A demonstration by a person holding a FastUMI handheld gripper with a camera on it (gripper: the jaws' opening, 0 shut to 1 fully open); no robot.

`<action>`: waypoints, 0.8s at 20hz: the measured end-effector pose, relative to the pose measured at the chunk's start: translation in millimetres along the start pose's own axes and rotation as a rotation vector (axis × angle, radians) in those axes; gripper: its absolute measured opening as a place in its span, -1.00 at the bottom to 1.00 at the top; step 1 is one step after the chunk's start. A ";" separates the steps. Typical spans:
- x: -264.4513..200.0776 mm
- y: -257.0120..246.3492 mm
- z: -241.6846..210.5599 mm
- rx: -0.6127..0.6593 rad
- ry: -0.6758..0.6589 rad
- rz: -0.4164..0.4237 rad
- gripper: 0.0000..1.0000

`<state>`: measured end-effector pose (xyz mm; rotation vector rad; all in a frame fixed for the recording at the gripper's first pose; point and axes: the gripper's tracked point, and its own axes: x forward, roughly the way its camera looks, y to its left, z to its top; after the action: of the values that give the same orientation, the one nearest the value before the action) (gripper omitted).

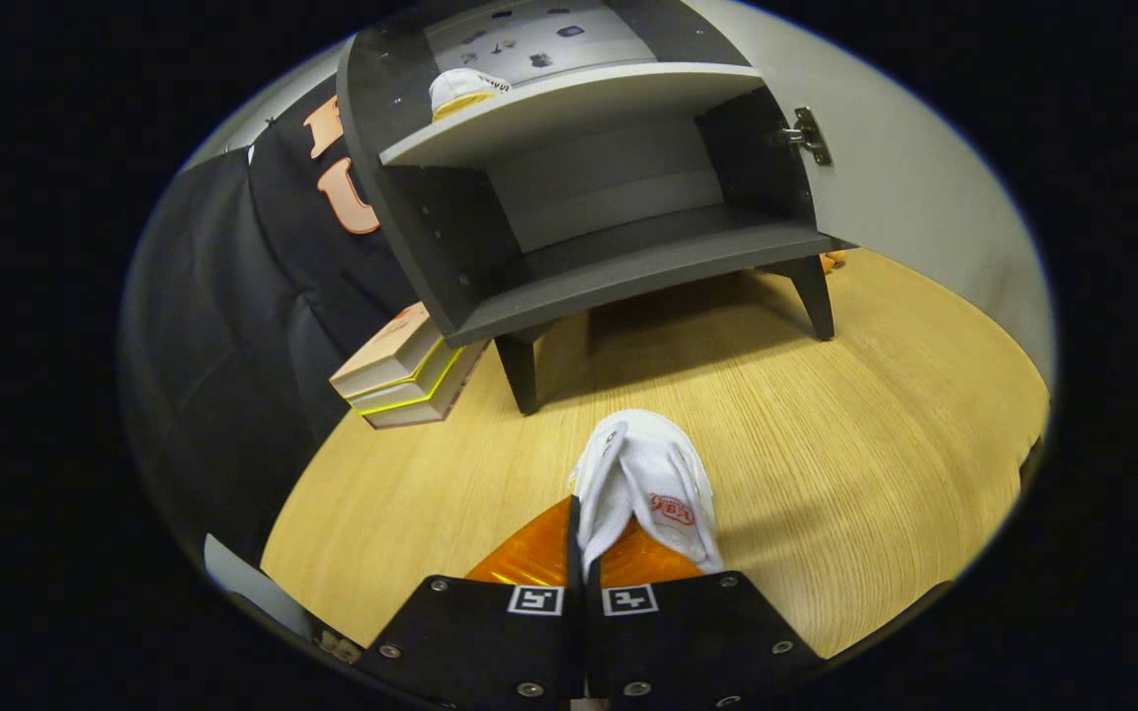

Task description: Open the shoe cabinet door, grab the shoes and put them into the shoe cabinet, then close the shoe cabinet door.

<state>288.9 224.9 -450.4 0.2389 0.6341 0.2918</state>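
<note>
We see our gripper pinching a white shoe by its edge — fingers closed on it, above the wooden floor, open shoe cabinet beyond, second shoe on its upper shelf.

My one camera rides on my gripper and looks forward along its two fingers, tilted down at the wooden tabletop. It sits close above the white shoe pinched between the fingers. Farther ahead it faces the open shoe cabinet, seeing into both shelves from slightly above, probably at middling range, though the fisheye bends distances.
</note>
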 end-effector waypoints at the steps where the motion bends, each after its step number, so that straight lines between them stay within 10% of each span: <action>1: -7.3 5.9 1.8 0.001 -0.005 0.003 -0.99; 16: -153.0 48.6 137.5 -0.021 -0.209 -0.042 -1.00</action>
<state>246.2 200.6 -244.8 0.2317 0.4289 0.2293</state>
